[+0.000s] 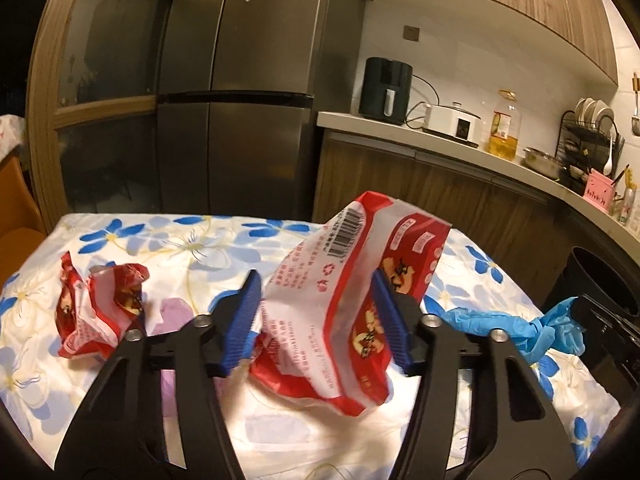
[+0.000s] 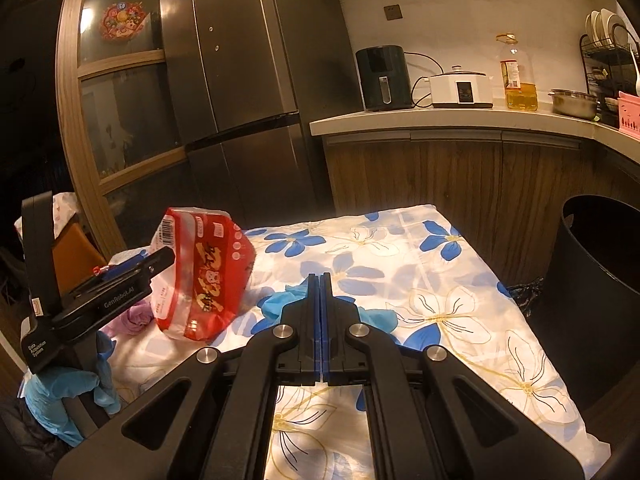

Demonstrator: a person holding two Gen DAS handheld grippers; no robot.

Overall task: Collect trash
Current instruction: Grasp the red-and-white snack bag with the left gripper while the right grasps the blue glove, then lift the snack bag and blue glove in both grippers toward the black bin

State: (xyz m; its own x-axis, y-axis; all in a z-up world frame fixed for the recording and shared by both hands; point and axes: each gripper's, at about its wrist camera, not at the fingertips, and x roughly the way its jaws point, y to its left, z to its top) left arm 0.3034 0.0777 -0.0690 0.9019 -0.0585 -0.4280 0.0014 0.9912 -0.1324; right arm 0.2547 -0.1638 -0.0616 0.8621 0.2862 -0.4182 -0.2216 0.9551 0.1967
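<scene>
My left gripper (image 1: 316,300) is shut on a large red and white snack bag (image 1: 340,300) and holds it above the flowered tablecloth (image 1: 180,248). The same bag (image 2: 204,276) shows at the left of the right wrist view, held by the left gripper (image 2: 160,260). A crumpled red wrapper (image 1: 96,312) lies on the cloth to the left. A blue glove (image 1: 516,324) lies to the right, and shows just past my right gripper (image 2: 320,280), whose blue pads are pressed together with nothing between them. A black trash bin (image 2: 600,304) stands off the table's right edge.
A purple crumpled piece (image 2: 136,316) lies near the bag on the cloth. A dark fridge (image 1: 240,92) stands behind the table. The counter (image 2: 460,120) holds an air fryer, a cooker, an oil bottle and a dish rack. A small black scrap (image 2: 526,294) sits by the bin.
</scene>
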